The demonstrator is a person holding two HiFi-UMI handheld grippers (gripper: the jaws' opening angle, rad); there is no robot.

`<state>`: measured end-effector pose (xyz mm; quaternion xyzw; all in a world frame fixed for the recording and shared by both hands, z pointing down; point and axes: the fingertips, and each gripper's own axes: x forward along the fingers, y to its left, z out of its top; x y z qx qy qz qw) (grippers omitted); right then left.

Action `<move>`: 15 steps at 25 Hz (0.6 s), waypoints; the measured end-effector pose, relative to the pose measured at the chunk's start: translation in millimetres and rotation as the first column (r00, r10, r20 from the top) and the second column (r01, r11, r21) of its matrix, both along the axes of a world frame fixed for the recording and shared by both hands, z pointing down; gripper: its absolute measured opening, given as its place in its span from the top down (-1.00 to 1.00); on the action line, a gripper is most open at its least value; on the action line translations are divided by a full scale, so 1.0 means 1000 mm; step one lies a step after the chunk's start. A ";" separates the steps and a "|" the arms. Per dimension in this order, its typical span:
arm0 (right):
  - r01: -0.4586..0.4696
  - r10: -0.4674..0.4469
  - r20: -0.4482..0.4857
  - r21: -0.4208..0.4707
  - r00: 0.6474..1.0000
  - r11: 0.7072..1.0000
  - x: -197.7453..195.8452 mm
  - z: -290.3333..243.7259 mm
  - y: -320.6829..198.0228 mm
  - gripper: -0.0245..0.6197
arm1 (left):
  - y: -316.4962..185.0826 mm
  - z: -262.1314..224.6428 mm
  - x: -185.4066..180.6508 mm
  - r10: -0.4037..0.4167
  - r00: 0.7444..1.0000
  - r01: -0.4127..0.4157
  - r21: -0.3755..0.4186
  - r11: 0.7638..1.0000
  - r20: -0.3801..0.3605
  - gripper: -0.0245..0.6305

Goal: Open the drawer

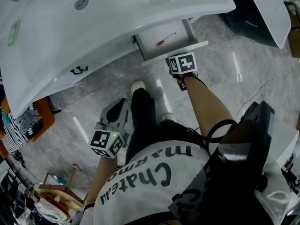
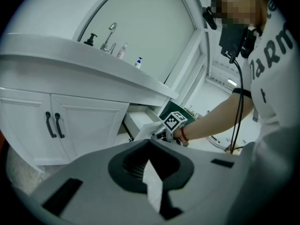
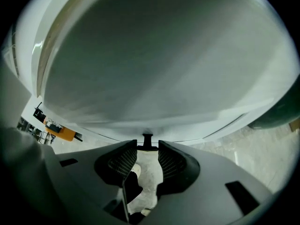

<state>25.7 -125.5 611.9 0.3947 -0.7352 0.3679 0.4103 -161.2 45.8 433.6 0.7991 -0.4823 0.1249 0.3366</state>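
Note:
The white drawer (image 1: pixel 157 31) stands pulled partway out from under the vanity counter (image 1: pixel 117 18), and a small red screwdriver (image 1: pixel 166 39) lies inside it. My right gripper (image 1: pixel 176 60) is at the drawer front (image 1: pixel 187 47). In the right gripper view that front (image 3: pixel 154 69) fills the upper picture, and the thin black handle (image 3: pixel 147 140) sits between the tips of my right gripper (image 3: pixel 147 145), which are shut on it. My left gripper (image 1: pixel 120 108) hangs low beside the person's leg, away from the drawer. Its jaws (image 2: pixel 149 142) are together with nothing in them.
Two cupboard doors with black bar handles (image 2: pixel 54 124) are left of the drawer (image 2: pixel 140 120). A tap (image 2: pixel 109 33) and bottles stand on the counter. An orange thing (image 1: pixel 41 111) and a wooden stand (image 1: pixel 56 191) sit on the marble floor at left.

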 end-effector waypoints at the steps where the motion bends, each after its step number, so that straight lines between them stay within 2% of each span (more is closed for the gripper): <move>1: -0.009 0.009 -0.006 -0.003 1.000 1.000 -0.001 0.000 0.000 0.47 | -0.006 0.001 -0.005 0.017 1.000 -0.017 -0.007 1.000 -0.004 0.90; 5: -0.051 0.050 -0.031 -0.033 0.998 0.998 -0.005 0.001 0.002 0.47 | -0.032 0.000 -0.017 0.095 0.995 -0.096 -0.015 0.995 -0.010 0.90; 9: -0.098 0.096 -0.046 -0.055 0.994 0.994 -0.001 0.001 0.003 0.47 | -0.062 -0.010 -0.019 0.173 0.985 -0.173 0.015 0.985 0.012 0.90; 15: -0.087 0.085 -0.042 -0.061 0.996 0.994 -0.001 0.001 0.002 0.47 | -0.081 -0.022 -0.025 0.164 0.986 -0.165 0.044 0.985 0.035 0.90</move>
